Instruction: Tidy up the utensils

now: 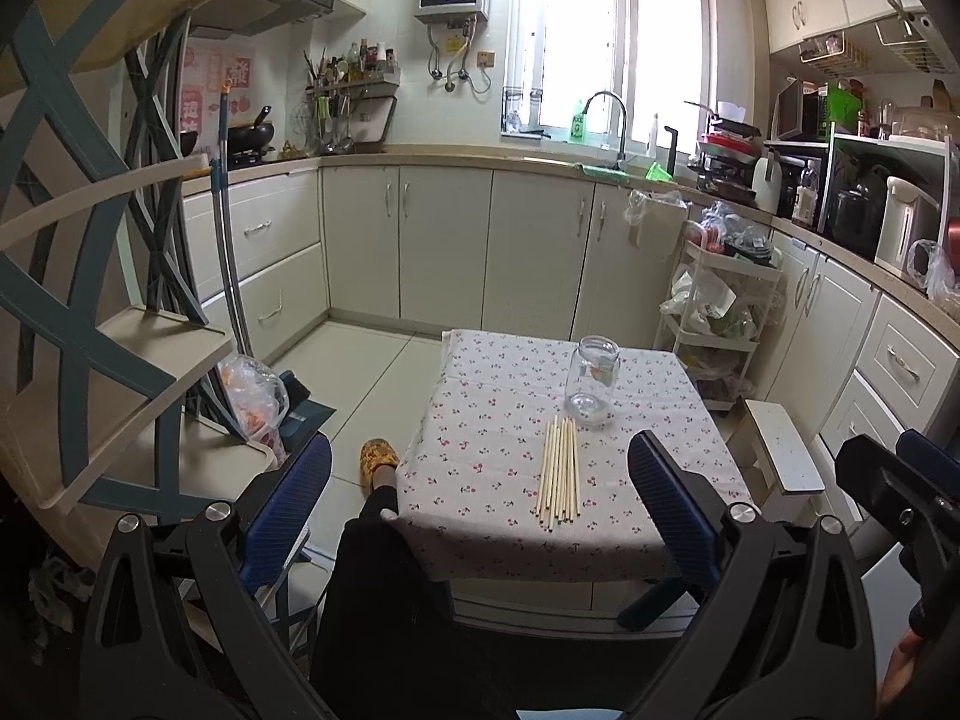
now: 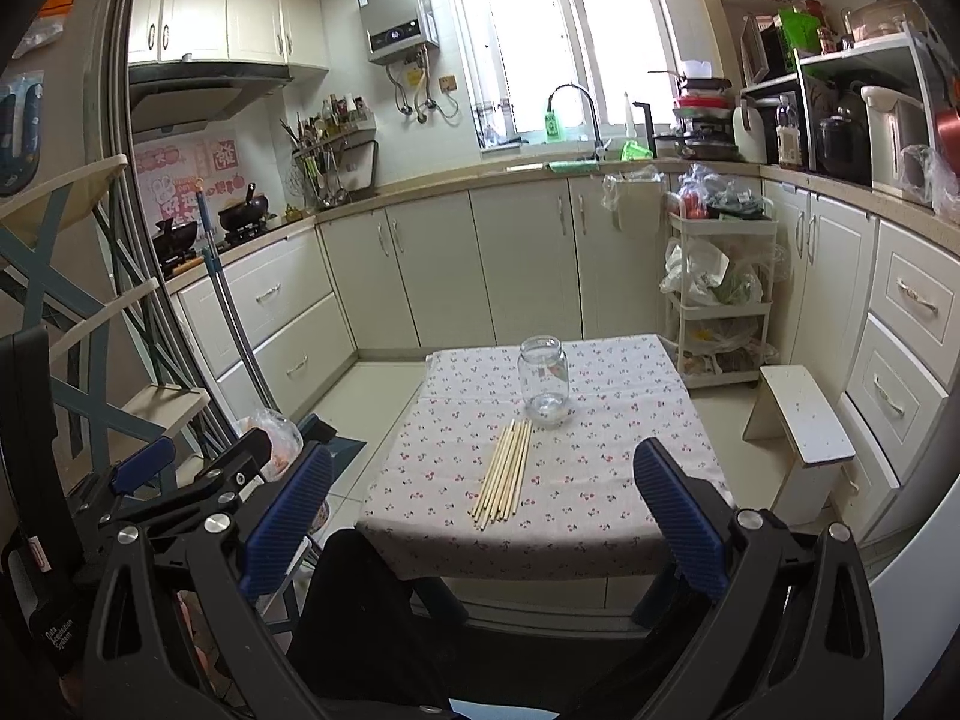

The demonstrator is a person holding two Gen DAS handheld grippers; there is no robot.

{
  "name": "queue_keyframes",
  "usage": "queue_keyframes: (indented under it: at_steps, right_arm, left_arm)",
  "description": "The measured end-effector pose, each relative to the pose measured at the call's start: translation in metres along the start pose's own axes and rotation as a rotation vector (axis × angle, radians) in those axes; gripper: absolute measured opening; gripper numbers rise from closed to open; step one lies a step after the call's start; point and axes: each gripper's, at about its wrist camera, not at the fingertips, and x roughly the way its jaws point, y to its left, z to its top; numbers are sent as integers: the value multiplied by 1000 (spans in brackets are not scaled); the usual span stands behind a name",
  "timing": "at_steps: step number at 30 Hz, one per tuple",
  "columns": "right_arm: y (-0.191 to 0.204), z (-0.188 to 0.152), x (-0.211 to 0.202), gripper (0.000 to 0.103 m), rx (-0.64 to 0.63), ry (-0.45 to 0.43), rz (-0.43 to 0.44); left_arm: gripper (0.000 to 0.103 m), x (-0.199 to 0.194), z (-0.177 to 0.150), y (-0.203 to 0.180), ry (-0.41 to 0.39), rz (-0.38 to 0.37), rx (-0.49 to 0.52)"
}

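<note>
The chopsticks (image 1: 560,469) lie bundled lengthwise near the desk's (image 1: 672,516) front edge, tips just beside the upright, open jar (image 1: 592,383) at mid-desk, probably so they can be lifted and dropped straight in. Both the left gripper (image 1: 480,510) and right gripper (image 2: 486,516) hover short of the front edge, fingers (image 2: 678,516) spread wide and empty, nothing yet grasped.

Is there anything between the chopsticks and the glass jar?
No. In both views the chopsticks lie just before the glass jar; only flowered tablecloth shows between them.
</note>
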Motion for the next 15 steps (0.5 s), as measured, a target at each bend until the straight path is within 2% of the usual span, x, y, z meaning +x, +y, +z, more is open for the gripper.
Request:
queue_keyframes:
  at_steps: [15]
  right_arm:
    - [3,9,-24,97,-17,-82,5]
  left_arm:
    - [95,-26,9,-1,-73,-18,-6]
